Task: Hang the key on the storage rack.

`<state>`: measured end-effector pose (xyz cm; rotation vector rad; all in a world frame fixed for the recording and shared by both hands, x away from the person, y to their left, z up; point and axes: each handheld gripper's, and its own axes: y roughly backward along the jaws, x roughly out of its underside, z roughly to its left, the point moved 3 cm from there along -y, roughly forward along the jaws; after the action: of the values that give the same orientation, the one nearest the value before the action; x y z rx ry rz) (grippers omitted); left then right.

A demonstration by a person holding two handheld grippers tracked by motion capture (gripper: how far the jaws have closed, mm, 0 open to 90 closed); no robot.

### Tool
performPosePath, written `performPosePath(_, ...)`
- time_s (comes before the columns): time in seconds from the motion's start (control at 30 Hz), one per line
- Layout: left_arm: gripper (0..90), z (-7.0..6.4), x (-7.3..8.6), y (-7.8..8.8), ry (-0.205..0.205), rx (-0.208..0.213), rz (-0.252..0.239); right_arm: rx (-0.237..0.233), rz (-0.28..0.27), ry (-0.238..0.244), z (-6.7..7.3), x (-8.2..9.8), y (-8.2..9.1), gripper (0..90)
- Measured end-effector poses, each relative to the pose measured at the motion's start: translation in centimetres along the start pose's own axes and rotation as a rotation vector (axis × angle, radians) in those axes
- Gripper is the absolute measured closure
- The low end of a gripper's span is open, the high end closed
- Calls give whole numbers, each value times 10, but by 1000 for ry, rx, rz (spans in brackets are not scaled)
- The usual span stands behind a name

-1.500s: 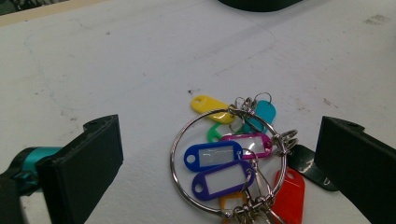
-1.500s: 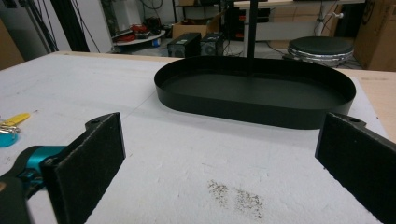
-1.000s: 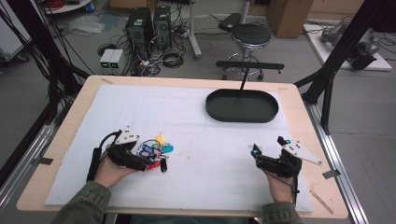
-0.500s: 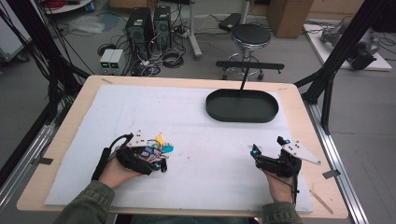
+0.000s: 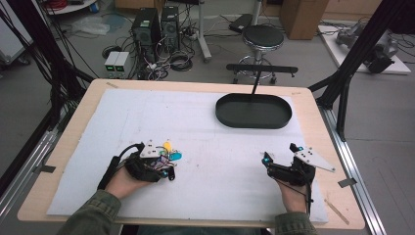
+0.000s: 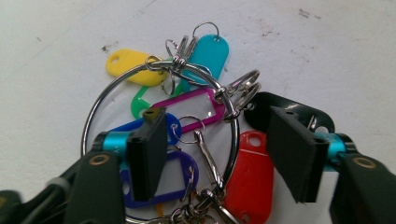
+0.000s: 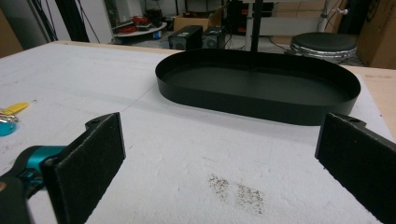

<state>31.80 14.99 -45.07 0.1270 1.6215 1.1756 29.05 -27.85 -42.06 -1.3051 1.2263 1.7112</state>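
A bunch of coloured key tags (image 6: 187, 105) on a large metal ring (image 6: 110, 83) lies on the white mat at the front left, with yellow (image 5: 167, 145) and teal (image 5: 176, 156) tags poking out. My left gripper (image 6: 217, 158) points down over the bunch (image 5: 171, 155). Its jaws have just been closing. Part of the ring, a red tag (image 6: 250, 179) and a blue tag lie between the pads, which stand apart from them. My right gripper (image 5: 280, 152) rests at the front right, open wide with bare mat between its pads (image 7: 100, 158).
A black oval tray (image 5: 253, 120) stands empty at the back right of the white mat (image 5: 195, 122), straight ahead of my right gripper (image 7: 219, 158). The wooden table edge (image 5: 63, 142) frames the mat. A stool and computer cases stand beyond the table.
My left gripper has edged forward over the key bunch and its jaws have narrowed around it. The right gripper has stayed where it was.
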Motion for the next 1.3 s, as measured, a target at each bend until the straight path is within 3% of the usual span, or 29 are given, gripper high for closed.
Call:
performPosePath(0.03, 468, 0, 0, 0, 2, 6, 2, 0, 0, 1, 0, 0, 0, 5)
performPosePath(0.07, 603, 0, 0, -1, 6, 10, 6, 0, 1, 4, 0, 0, 0, 5)
performPosePath(0.1, 683, 0, 0, -2, 8, 26, 12, -1, 2, 4, 0, 0, -1, 5)
performPosePath(0.13, 683, -1, 0, -2, 10, 52, 10, -1, 2, 4, 0, 0, -1, 5)
performPosePath(0.17, 810, -2, -1, -2, 1, 49, 7, 0, 3, 7, 0, 0, -1, 5)
performPosePath(0.2, 828, -2, -1, -2, -2, 58, 6, 0, 2, 8, 0, 0, -1, 5)
performPosePath(0.33, 835, 1, -1, -2, 8, 88, 14, 1, 1, 7, 0, 0, -1, 6)
performPosePath(0.43, 836, 0, -3, 2, -7, 70, -11, 0, 2, 5, 0, 0, 0, 5)
performPosePath(0.57, 838, 2, -7, 12, -1, 96, -55, 1, 0, 3, 0, 0, 0, 5)
performPosePath(0.8, 839, 9, -13, 20, 30, 124, -85, 2, -10, -3, -1, -1, 2, 5)
performPosePath(0.87, 839, 13, -16, 25, 51, 142, -109, 1, -11, -5, -1, -1, 2, 5)
performPosePath(1.17, 842, 24, -39, 46, 50, 184, -155, -4, -19, -15, -2, -1, 3, 5)
performPosePath(1.3, 842, 29, -50, 52, 44, 180, -166, -3, -21, -20, -2, -1, 4, 5)
